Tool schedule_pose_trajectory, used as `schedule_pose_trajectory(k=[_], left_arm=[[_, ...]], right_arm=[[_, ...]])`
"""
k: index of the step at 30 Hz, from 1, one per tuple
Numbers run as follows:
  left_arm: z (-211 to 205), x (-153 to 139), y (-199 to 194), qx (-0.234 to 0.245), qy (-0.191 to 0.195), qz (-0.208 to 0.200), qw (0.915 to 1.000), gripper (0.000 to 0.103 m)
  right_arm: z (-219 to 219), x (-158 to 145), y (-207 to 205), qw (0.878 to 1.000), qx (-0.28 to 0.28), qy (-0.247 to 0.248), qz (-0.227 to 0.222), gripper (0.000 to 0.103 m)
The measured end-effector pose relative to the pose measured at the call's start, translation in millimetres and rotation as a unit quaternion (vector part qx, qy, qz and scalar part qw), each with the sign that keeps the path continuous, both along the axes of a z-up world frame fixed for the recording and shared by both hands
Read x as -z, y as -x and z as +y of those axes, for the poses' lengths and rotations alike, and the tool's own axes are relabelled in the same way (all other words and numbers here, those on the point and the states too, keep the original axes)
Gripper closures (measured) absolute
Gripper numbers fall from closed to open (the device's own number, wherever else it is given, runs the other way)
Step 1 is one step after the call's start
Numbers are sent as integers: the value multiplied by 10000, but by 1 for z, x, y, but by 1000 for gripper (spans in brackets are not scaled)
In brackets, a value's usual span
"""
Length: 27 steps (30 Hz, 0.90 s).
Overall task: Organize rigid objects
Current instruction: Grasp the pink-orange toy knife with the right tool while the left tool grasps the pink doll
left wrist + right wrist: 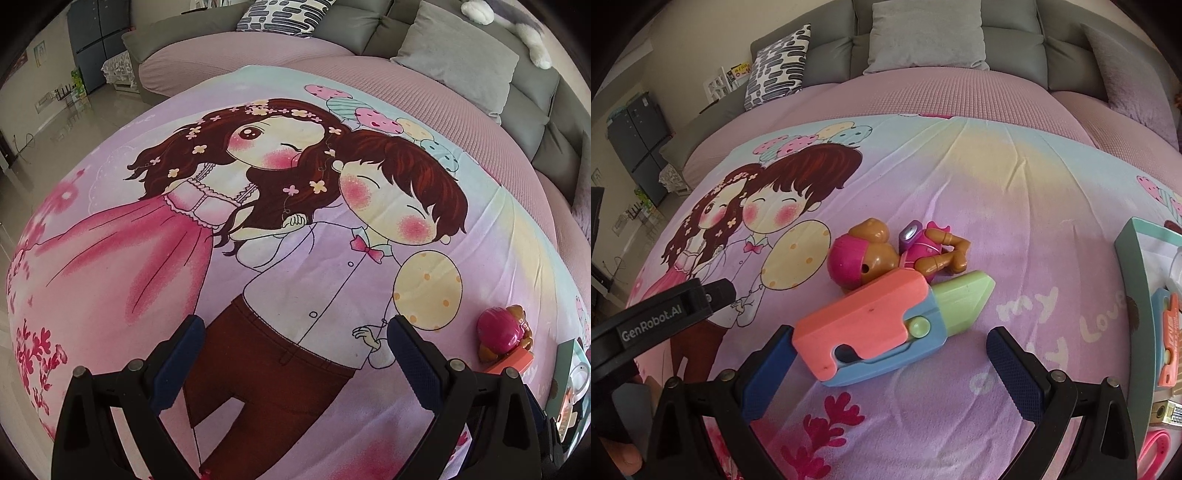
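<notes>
1. Work surface: a cartoon-printed sheet (pixel 1015 192) spread flat over a pink cover (pixel 923 99), with a grey sofa back and cushions (pixel 925 37) beyond. The sheet's far edge lies well ahead of both tongs; its left edge falls away to a tiled floor (pixel 55 122).
2. Open room, left side: the left gripper (pixel 295 350) faces bare sheet ahead and to its left. No object lies between its fingers.
3. Open room, right side: ahead of the right gripper (pixel 890 354) lies a toy knife (pixel 886 325), salmon and blue body with a pale green blade pointing ahead and to the right. Its near end sits just ahead of the left finger (pixel 772 365); whether they touch cannot be told.
4. A toy figure (pixel 886 254) with pink helmet and brown limbs lies on its side just beyond the knife, touching or overlapping its far edge. In the left wrist view the same figure (pixel 502 332) appears to that gripper's right.
5. A teal-rimmed box (pixel 1134 288) sits at the right gripper's far right, holding small items; a pink band lies near its close corner.
6. Tong state: both grippers stand wide apart, gripping nothing.
7. Pose: both point forward and down at the sheet. The left tool's black body, marked "GenRobot.AI", shows to the right gripper's left.
</notes>
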<state>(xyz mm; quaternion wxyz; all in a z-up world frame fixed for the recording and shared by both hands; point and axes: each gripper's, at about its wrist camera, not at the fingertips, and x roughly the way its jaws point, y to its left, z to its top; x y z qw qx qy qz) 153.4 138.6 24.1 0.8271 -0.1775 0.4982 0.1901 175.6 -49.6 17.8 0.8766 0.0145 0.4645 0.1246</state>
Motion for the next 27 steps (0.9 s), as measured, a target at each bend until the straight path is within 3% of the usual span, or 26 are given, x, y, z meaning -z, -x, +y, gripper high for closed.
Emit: schedule_pose_trajectory(k=[6,9,18,27], left_arm=[[-4,-1,-1,62,196,-110,9997,4],[-10,-1,-4,151,338,-182,9991,4],[-36,-6,-18,668,772,-481,9936,4],[-66,-8,-35,1110,1301,-894,9812,4]], right_arm=[[-8,-2,0,9997,149,-197,-53,15],[-11,-1,2,9997,194,-167,-41,29],[-33,-5,0,9985,344,-422,7,29],[-65,-15,-1,9959,749,-506,-45,29]])
